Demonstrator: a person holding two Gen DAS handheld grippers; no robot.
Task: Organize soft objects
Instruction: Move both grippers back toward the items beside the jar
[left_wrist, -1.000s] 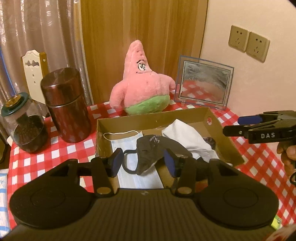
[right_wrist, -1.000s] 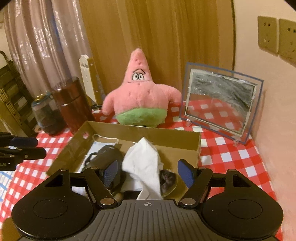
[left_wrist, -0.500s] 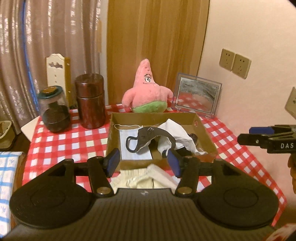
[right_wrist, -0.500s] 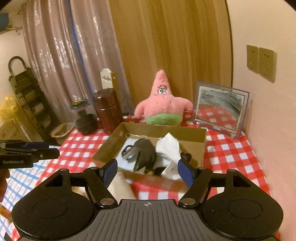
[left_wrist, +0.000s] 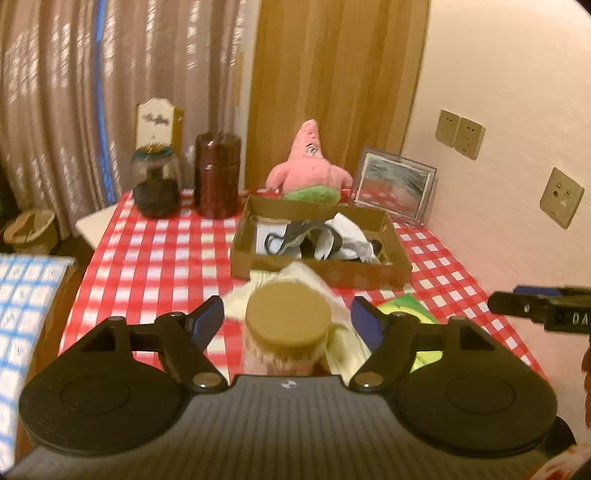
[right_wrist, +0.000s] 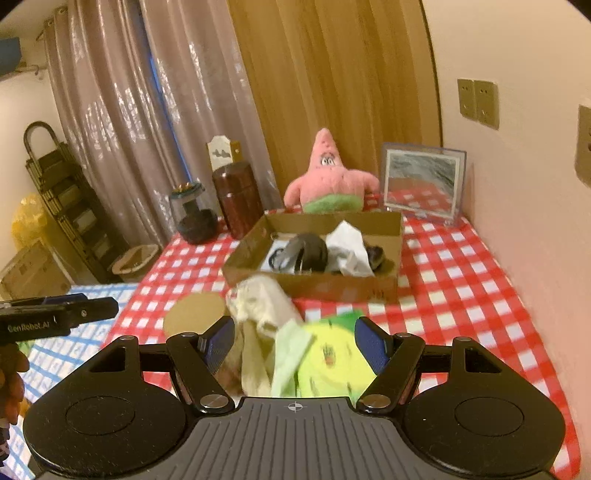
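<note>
A shallow cardboard box (left_wrist: 325, 275) (right_wrist: 317, 286) on the red-checked table holds a dark mask (right_wrist: 308, 253), a white cloth (right_wrist: 349, 249) and a pale surgical mask. A cream cloth (right_wrist: 260, 299) (left_wrist: 306, 275) and a yellow-green cloth (right_wrist: 332, 354) lie in front of the box. My left gripper (left_wrist: 288, 321) is open and empty, above a jar with a tan lid (left_wrist: 288, 321). My right gripper (right_wrist: 295, 341) is open and empty over the yellow-green cloth. A pink star plush (left_wrist: 310, 162) (right_wrist: 330, 177) stands behind the box.
A dark brown canister (left_wrist: 218, 173) and a glass jar (left_wrist: 155, 184) stand at the back left. A framed picture (left_wrist: 395, 186) leans on the wall at the back right. A blue-checked cloth (left_wrist: 22, 306) lies off the table's left edge.
Both grippers have pulled back from the box toward the table's front. The jar with the tan lid and the yellow-green cloth have come into view.
</note>
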